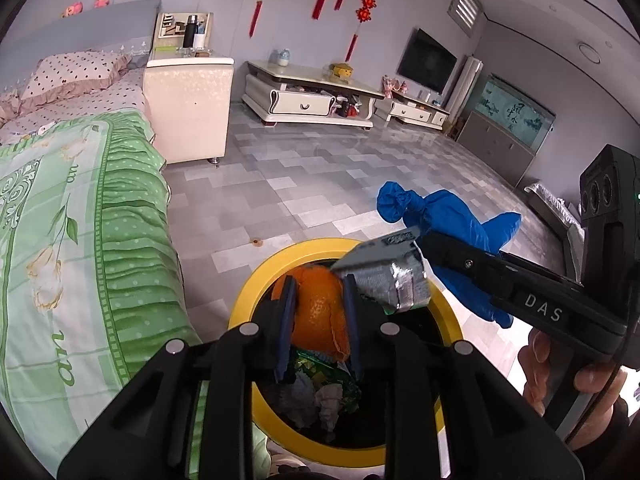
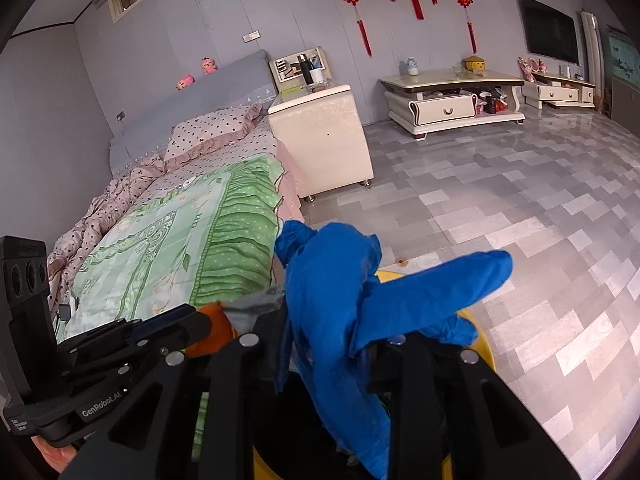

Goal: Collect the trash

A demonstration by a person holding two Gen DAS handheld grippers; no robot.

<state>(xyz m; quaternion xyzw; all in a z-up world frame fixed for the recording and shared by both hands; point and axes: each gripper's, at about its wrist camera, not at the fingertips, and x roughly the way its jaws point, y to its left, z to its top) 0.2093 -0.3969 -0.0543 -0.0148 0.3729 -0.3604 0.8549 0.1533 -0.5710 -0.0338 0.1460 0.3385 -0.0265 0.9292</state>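
bin: we see a yellow-rimmed trash bin [image 1: 256,280] on the tiled floor [image 1: 320,168] just beside the bed [image 1: 80,240]; crumpled paper and a green wrapper [image 1: 320,368] already lie inside.
left gripper: our left gripper [image 1: 318,320] hangs right over the bin mouth, jaws only a little apart, orange peel [image 1: 316,308] between the blue pads [image 1: 288,320]. peel looks barely pinched; we cannot tell if the pads press on it or have let go.
right gripper: the right gripper [image 2: 332,360] is over the same bin, jaws mostly hidden behind the blue glove [image 2: 336,280]. from the left wrist view its tip [image 1: 424,240] meets the glove, which drapes around it. narrow gap, and we cannot tell if it grips.
silver packet: a crumpled silver foil packet [image 1: 392,284] sits at the right gripper's tip, above the bin, touching the peel's side. we cannot tell what is holding it.
person: a hand [image 1: 560,376] holds the right gripper's handle.
step: we judge this is the drop-off, both loads positioned over the bin.
next move: we think both sets of jaws need to spread wider so peel, glove and packet fall in; the glove may cling to the fingers and need a shake.
risk: the glove hangs partly past the rim and could land on the floor.
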